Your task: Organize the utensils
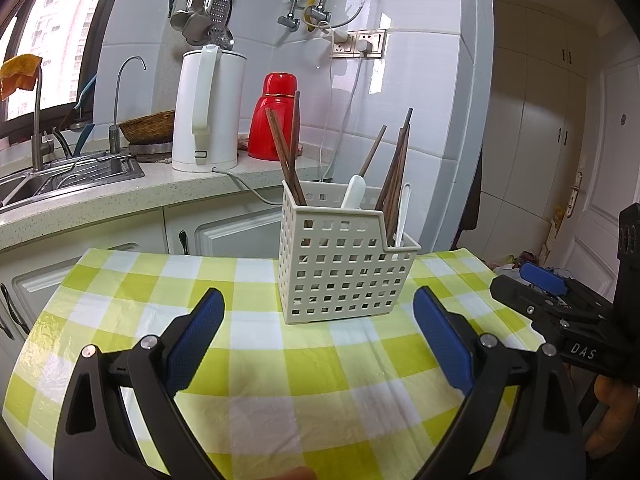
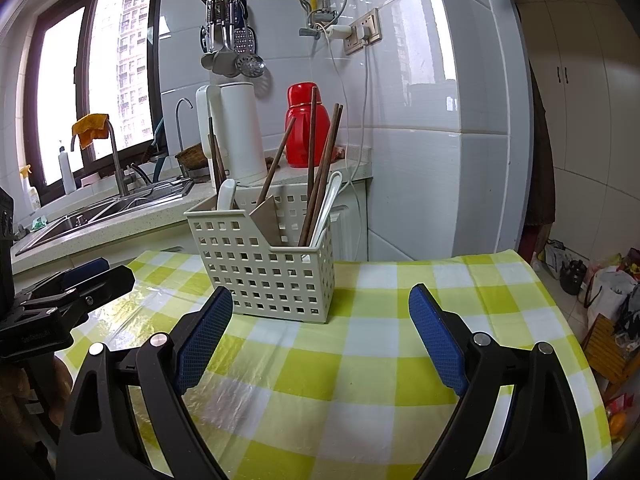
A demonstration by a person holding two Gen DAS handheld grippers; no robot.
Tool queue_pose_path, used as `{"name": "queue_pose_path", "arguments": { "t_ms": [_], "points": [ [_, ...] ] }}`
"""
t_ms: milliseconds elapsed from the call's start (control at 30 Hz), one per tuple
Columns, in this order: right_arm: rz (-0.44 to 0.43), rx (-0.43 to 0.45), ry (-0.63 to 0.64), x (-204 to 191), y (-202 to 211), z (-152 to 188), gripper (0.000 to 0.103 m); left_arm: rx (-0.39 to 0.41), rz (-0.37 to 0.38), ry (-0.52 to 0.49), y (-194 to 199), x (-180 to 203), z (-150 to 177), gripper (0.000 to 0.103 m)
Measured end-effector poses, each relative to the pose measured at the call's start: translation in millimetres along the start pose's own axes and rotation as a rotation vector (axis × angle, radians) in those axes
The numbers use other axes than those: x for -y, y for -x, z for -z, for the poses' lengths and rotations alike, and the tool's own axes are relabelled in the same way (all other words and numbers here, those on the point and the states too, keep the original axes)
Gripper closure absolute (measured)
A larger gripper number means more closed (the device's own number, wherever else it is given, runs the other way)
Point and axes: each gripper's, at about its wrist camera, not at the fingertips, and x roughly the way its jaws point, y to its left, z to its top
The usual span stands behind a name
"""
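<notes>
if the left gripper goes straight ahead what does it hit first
Probably the cream perforated plastic utensil basket: it stands directly ahead of the open left gripper, with only green checked tablecloth between them.

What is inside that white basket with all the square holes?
The white basket holds brown wooden chopsticks and white spoons, all standing up, with a slanted divider between them. The walls hide their lower ends and whatever lies at the bottom.

White tiled walls (image 2: pixel 416 168), a daylit window (image 2: pixel 116 80) above the sink (image 1: pixel 60 178), and pale cupboards (image 1: pixel 532 140).
</notes>
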Motion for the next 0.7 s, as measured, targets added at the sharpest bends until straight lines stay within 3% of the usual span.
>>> {"name": "queue_pose_path", "arguments": {
  "t_ms": [700],
  "points": [
    [0.002, 0.001, 0.002, -0.6, 0.3, -0.2, 0.019, 0.001, 0.003, 0.001, 0.3, 0.2, -0.9, 0.009]
  ]
}}
